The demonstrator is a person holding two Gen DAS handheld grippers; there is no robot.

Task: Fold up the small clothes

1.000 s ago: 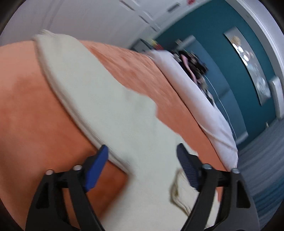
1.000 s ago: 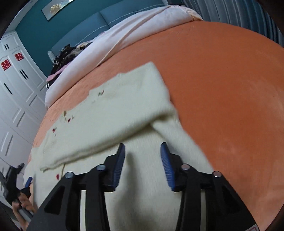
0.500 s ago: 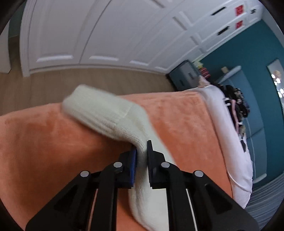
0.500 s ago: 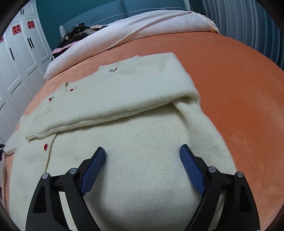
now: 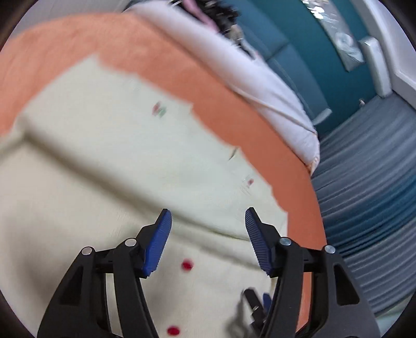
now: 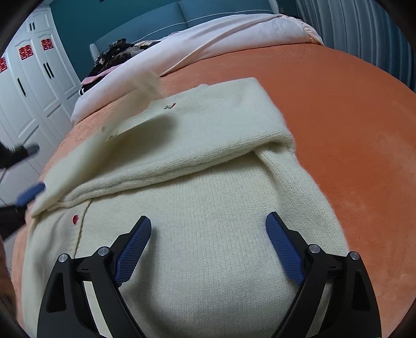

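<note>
1. Half a second ago the left gripper [image 5: 208, 234] was pinched on a cream sleeve out at the bed's edge; now it hangs over the body of the garment, jaws apart with nothing between them, and they are opening wider. The right gripper [image 6: 208, 247] has barely shifted and went from half closed to wide.
2. Nearest in both views, the cream knitted cardigan with small red buttons [image 6: 208, 195] lies flat on the orange plush bed cover [image 6: 351, 124]. The right gripper's blue ribbed jaws stand wide apart above the bare knit, clamped on nothing.
3. Just beyond the right jaws, a sleeve is folded across the chest, its thick fold edge running left to right. In the right wrist view a blurred strip of cream knit [image 6: 148, 80] hangs in the air above the far left of the cardigan; my reading is the other sleeve, just let go and falling inward.
4. Judged step: folding the sleeves in over the body, with the second sleeve nearly laid.
5. Next move, as I judge it: let the sleeve settle, flatten it, then take the near hem with both grippers and carry it toward the collar. That needs low pinches on the knit only, level with each other, so the layers stay square.
6. Farther off, a pale pink quilt [image 6: 234, 33] lies bunched at the head of the bed, before a teal padded headboard [image 6: 208, 7]; white wardrobe doors [image 6: 39, 78] stand at left.
</note>
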